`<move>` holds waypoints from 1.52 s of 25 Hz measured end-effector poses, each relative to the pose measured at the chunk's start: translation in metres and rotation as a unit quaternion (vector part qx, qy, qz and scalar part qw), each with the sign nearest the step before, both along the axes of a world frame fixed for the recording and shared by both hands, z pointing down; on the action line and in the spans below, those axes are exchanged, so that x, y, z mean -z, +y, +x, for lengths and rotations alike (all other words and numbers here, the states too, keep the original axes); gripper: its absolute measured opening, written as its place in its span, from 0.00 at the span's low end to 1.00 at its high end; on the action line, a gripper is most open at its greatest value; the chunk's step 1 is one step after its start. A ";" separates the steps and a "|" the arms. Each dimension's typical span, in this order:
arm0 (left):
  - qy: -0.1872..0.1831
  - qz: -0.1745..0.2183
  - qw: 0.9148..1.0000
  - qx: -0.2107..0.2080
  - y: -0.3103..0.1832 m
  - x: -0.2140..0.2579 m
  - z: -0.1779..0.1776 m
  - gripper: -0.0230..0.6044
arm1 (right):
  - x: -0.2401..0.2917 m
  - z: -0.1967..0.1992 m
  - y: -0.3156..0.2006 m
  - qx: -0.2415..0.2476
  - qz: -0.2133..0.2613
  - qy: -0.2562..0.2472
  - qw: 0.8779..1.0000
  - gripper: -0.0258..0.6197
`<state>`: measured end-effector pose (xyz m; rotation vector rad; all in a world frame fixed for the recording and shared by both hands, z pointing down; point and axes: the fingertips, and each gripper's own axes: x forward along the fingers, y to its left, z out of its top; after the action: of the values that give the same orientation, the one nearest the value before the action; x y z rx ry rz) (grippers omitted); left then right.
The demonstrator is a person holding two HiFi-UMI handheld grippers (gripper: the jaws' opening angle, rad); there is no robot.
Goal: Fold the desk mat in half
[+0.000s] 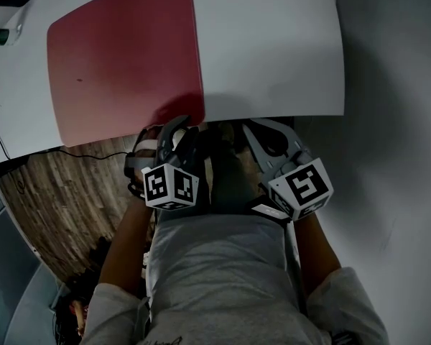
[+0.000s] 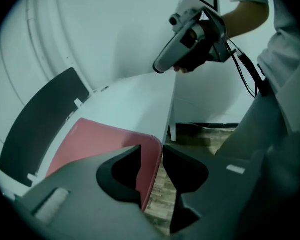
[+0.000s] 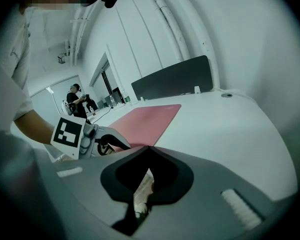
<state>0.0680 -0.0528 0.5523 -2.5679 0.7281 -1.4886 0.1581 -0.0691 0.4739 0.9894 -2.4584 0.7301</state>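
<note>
White desk [image 1: 273,42] fills the upper part of the head view, and everything else is placed from it. Wood-look floor [image 1: 65,192] shows below the desk's front edge on the left. A dark partition panel [image 2: 40,124] stands upright along the desk's far edge.

The red desk mat [image 1: 122,63] lies flat and unfolded on the desk's left part, with bare white desk to its right. Its near right corner reaches the desk's front edge and, in the left gripper view, sticks out just past it over the floor.

The left gripper [image 2: 162,151] is at the desk's front edge, right at that corner. Its jaws stand apart with the mat's rounded corner edge between them. A gap shows beside the right jaw, so the pads are not pressing on the mat.

The right gripper [image 3: 149,147] is just off the desk's front edge, near the desk's middle and beside the left one. Its jaw tips meet, with nothing between them. Only floor shows through the hollow behind the tips.

Each gripper carries a marker cube, the left [image 1: 171,185] and the right [image 1: 302,185], both on the near side of the desk's front edge.

A thin black cable [image 1: 93,154] runs along the floor just below the desk's front edge at the left.
</note>
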 end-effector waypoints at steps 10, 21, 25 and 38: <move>-0.064 0.044 0.997 -0.015 -0.002 -0.018 0.004 0.29 | -0.007 0.009 0.002 -0.002 -0.008 -0.001 1.000 0.05; -0.046 0.009 0.999 0.000 0.002 -0.010 0.001 0.18 | -0.001 0.004 0.000 0.003 -0.008 -0.004 1.000 0.05; -0.019 0.011 0.999 0.033 0.000 -0.002 0.001 0.10 | -0.001 0.003 -0.001 0.011 -0.005 -0.006 1.000 0.05; 0.030 0.015 0.994 0.105 -0.007 0.025 -0.009 0.09 | 0.001 -0.011 0.001 0.059 0.008 -0.008 0.998 0.05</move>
<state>0.0592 -0.0593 0.5269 -2.5921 1.0493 -1.4456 0.1471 -0.0679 0.4730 0.8379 -2.5163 0.6822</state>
